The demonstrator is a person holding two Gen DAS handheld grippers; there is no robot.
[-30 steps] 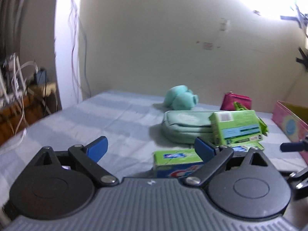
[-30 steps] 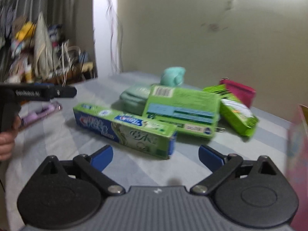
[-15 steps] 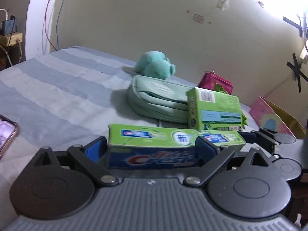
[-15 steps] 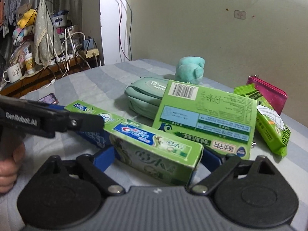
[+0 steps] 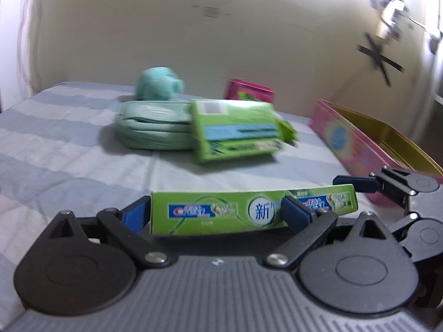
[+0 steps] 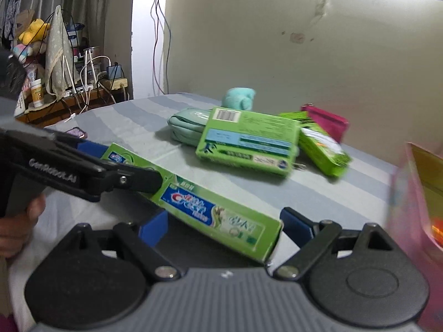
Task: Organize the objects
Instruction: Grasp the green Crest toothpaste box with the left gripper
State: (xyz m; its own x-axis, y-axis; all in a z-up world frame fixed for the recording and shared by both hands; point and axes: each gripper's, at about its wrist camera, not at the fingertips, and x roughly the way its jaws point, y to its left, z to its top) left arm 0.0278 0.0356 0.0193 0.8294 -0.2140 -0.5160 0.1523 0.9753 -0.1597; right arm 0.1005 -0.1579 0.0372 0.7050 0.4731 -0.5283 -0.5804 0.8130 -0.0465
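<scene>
A long green toothpaste box (image 5: 221,213) lies crosswise between the fingers of my left gripper (image 5: 216,215), which is shut on its left part and holds it above the bed. In the right wrist view the same box (image 6: 193,204) slants between the fingers of my right gripper (image 6: 224,227), whose jaws stand wide around its right end without clearly pressing it. The left gripper (image 6: 83,171) shows there, clamped on the box's far end. A flat green box (image 5: 235,135) leans on a mint pouch (image 5: 152,130).
A pink open box (image 5: 368,144) with a yellow inside stands at the right. A teal plush (image 5: 159,83), a magenta pouch (image 6: 326,121) and a green packet (image 6: 321,146) lie near the wall. A phone (image 6: 75,132) lies at the bed's left. A cluttered shelf (image 6: 55,69) is beyond.
My left gripper has closed on the toothpaste box and lifted it off the bed, moving toward the pink box. My right gripper has stayed around the box's right end.
</scene>
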